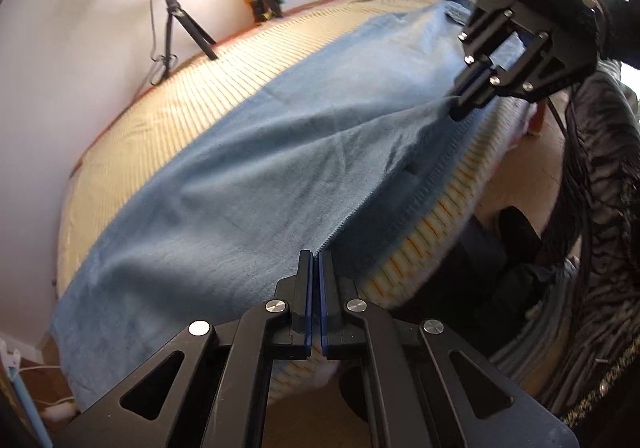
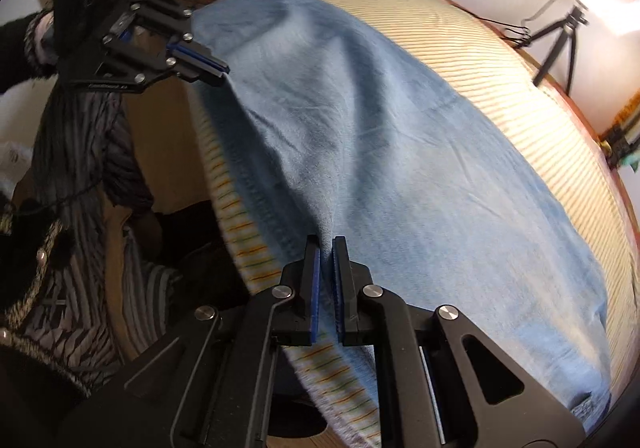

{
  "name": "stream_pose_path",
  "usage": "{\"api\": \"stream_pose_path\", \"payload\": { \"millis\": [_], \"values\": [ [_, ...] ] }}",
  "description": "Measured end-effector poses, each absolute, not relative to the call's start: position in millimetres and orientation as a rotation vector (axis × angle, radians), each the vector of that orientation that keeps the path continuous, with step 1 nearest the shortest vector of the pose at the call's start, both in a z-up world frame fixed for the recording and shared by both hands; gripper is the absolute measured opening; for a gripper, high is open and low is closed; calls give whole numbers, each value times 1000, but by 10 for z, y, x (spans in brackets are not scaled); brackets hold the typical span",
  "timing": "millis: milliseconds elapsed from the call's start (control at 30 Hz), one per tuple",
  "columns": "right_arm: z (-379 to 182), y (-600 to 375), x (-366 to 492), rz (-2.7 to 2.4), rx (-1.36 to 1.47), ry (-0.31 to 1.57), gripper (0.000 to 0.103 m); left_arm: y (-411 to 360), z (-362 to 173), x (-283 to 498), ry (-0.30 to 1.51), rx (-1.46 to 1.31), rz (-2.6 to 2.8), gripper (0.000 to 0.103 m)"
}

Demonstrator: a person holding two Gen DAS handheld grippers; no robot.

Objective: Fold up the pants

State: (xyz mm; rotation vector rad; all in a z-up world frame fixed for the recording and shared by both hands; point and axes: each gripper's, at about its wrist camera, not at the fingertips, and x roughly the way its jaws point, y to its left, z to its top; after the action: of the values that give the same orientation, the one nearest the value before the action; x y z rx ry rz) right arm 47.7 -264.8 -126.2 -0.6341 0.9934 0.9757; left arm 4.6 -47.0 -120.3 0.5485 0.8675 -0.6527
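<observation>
I am pinching the near edge of the blue pants (image 1: 248,167) in both grippers, left (image 1: 317,260) and right (image 1: 460,107), fingers seemingly clamped; uneven pulling risks slipping off the striped bed (image 1: 168,103).

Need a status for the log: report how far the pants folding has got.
Done: the blue pants lie lengthwise on the striped mattress, apparently already doubled leg on leg. In hand: left tongs and right tongs each pinch the near long edge, lifting it taut. Left: no crosswise fold shows; the pants remain full length.
</observation>
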Motion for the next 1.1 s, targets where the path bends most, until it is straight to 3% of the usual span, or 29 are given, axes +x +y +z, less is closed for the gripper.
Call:
{"api": "stream_pose_path", "payload": {
  "millis": [200, 467, 533, 700, 800, 1100],
  "values": [
    [-1483, -2605, 453, 968, -699, 1059, 10, -466, -1386, 73, 922, 500, -645, 4],
    [-1142, -2679, 546, 1002, -582, 1033, 10, 166, -997, 30, 887, 210, -470, 13],
    [-1084, -2627, 570, 994, -556, 999, 11, 472, -875, 22, 875, 88, -380, 28],
    [-1029, -2405, 564, 1025, -552, 945, 25, 1347, -690, -37, 871, -214, -144, 39],
    [-1057, -2262, 549, 1065, -555, 929, 30, 1870, -766, -80, 877, -424, -25, 51],
    [-1155, -1881, 559, 1106, -563, 917, 30, 2962, -1485, -253, 872, -988, 195, 52]
  ]
}}
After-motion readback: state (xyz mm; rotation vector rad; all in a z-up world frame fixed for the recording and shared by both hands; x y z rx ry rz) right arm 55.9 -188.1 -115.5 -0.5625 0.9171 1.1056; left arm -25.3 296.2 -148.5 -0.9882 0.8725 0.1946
